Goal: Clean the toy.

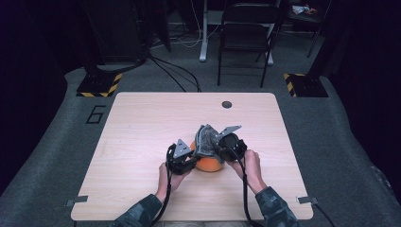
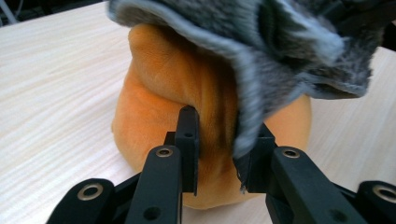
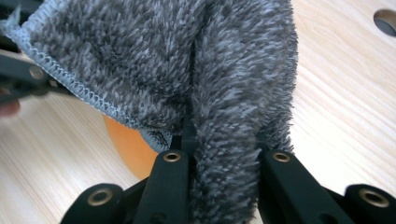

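Left gripper point(image 1: 182, 160) is pinching a fold of the orange plush point(image 2: 187, 107), jaws nearly closed on it, grey cloth edge possibly caught too. Right gripper point(image 1: 227, 142) is clamping the grey fuzzy cloth point(image 3: 187, 60), draping it over the plush. Both are sitting near the front middle of the wooden table point(image 1: 142, 123). Folding chair point(image 1: 246, 33) is standing beyond.

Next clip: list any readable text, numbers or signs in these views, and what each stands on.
"6": a large dark numeral on the grey floor, left of the table.
Yellow-and-black hazard stripes, without words, mark the two stand bases on the floor.
Nothing else is readable.
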`<move>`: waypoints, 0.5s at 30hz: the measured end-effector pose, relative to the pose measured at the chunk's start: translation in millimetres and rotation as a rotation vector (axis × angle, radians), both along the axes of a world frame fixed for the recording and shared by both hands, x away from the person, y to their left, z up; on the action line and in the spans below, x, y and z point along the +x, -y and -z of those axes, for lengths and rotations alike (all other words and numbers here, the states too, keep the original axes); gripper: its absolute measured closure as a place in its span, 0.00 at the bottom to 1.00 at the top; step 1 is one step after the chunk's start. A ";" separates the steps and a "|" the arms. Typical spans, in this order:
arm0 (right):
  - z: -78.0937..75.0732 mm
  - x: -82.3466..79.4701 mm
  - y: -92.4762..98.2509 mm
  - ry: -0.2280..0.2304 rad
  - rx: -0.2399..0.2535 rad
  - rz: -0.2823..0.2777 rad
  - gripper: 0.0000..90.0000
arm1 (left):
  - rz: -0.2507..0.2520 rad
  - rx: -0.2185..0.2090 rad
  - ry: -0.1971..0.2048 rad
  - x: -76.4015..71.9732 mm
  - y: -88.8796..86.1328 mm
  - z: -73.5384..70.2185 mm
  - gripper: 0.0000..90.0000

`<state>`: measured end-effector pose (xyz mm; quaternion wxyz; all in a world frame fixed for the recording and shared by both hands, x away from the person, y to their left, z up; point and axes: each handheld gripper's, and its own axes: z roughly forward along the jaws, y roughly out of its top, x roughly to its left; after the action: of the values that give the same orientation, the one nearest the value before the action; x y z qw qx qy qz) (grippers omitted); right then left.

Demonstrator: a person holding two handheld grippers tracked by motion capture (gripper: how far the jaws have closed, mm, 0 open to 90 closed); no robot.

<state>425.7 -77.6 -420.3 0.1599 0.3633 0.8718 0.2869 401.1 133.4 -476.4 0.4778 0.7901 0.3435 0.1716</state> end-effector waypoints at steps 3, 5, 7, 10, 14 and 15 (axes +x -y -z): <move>7.1 -1.0 9.9 -0.027 -0.013 0.029 0.86 | -0.001 -0.003 0.005 1.9 0.3 0.4 0.81; 14.7 -1.3 17.2 -0.039 -0.036 0.045 0.86 | 0.000 -0.003 0.004 2.3 0.2 0.5 0.81; 23.6 0.5 25.0 -0.068 -0.042 0.074 0.86 | 0.004 -0.005 -0.004 2.9 -0.3 0.3 0.81; 41.8 7.4 33.7 -0.125 -0.056 0.114 0.86 | 0.006 0.001 0.003 5.3 -1.0 0.2 0.81; 58.3 18.1 44.4 -0.184 -0.054 0.153 0.86 | 0.003 -0.002 -0.008 6.5 -3.2 -0.4 0.80; 56.3 19.2 47.9 -0.180 -0.052 0.165 0.86 | -0.001 -0.003 -0.005 6.6 -3.4 -0.4 0.80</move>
<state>444.9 -125.5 -476.6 0.1133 0.4537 0.8571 0.2162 407.7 136.7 -476.0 0.4783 0.7894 0.3454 0.1695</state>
